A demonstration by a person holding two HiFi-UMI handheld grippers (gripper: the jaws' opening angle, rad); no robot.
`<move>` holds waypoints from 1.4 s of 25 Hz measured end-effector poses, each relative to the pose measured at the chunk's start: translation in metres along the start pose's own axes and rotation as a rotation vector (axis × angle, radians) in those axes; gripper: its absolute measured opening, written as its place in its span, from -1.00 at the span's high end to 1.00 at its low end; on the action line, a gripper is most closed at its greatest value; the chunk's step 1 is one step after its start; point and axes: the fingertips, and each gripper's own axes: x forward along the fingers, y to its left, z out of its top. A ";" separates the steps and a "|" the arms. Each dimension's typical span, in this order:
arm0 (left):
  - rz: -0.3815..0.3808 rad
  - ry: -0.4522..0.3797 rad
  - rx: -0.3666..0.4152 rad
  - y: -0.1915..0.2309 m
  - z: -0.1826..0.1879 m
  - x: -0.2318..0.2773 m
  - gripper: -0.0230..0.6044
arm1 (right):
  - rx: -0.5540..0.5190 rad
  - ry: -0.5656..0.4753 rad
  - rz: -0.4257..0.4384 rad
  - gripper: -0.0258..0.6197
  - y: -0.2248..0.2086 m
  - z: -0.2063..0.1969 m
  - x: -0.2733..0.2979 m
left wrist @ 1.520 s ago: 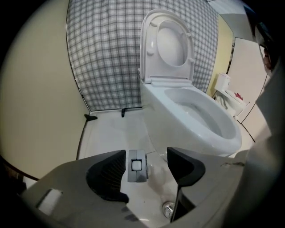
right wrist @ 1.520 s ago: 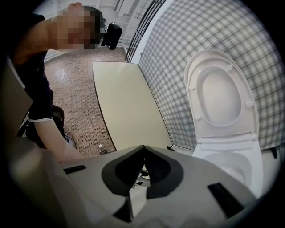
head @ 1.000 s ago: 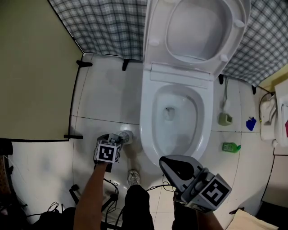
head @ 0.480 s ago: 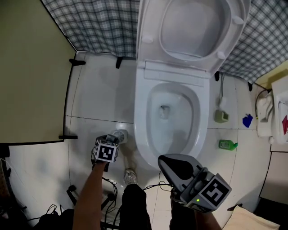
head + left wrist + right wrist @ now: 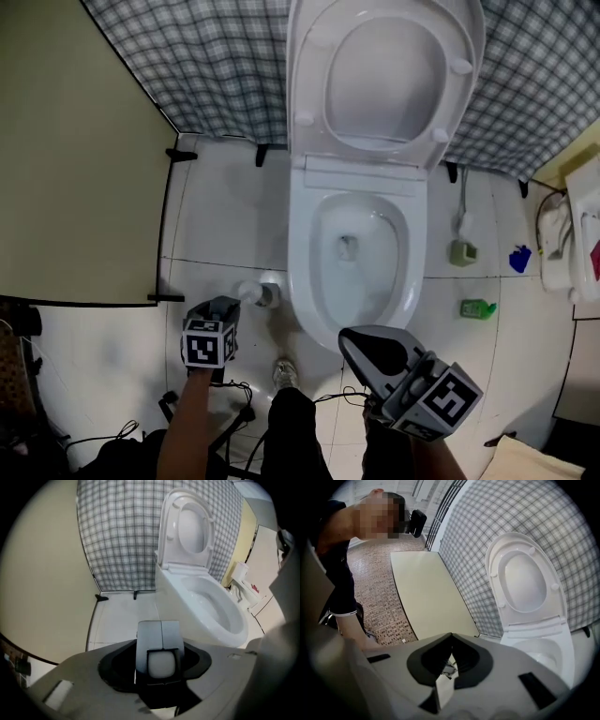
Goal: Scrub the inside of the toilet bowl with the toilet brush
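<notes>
White plastic, rounded at the end: the toilet brush handle (image 5: 161, 663) sits between the jaws of the left gripper (image 5: 161, 632), which have just been closing and are now clamped on it. That puts the brush on the near-left of the toilet, low by the floor. Its handle slants toward the small round holder (image 5: 269, 294), which stands against the left foot of the pedestal. The bristle head shows in no view, so I cannot tell whether it is clear of the holder.

The grip seems to be close to the very tip of the handle. With the whole shaft hanging below, I judge the brush could swivel in the jaws once the bristles push against porcelain. If the head is not yet out, it may drag on the holder and tip it over. Carried across the pale floor tiles (image 5: 225, 225), a wet head would likely drip before it reaches the rim.

The toilet bowl (image 5: 300, 262) lies open to the right of the holder, with its seat and lid (image 5: 384, 75) upright at the far side. It holds only a shallow pool of water (image 5: 349, 248) around the drain.

The right gripper (image 5: 450, 641) hangs near and right of the bowl, its jaws together with nothing in them. A green bottle (image 5: 479, 307) lies on the floor further right; its contents cannot be made out.
</notes>
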 end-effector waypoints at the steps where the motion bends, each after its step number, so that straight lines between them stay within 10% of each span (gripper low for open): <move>1: 0.011 -0.032 -0.010 0.000 0.007 -0.021 0.24 | -0.005 -0.007 0.004 0.92 0.003 0.006 -0.004; 8: 0.051 -0.281 0.026 -0.019 0.070 -0.155 0.24 | -0.036 -0.043 0.022 0.92 0.017 0.047 -0.031; 18: -0.167 -0.547 0.104 -0.116 0.166 -0.237 0.24 | -0.066 -0.107 -0.040 0.92 0.008 0.086 -0.071; 28: -0.298 -0.498 0.169 -0.209 0.181 -0.159 0.24 | -0.021 -0.099 -0.154 0.92 -0.027 0.074 -0.114; 35: -0.232 -0.459 0.158 -0.230 0.189 -0.075 0.24 | 0.013 -0.076 -0.193 0.92 -0.055 0.057 -0.119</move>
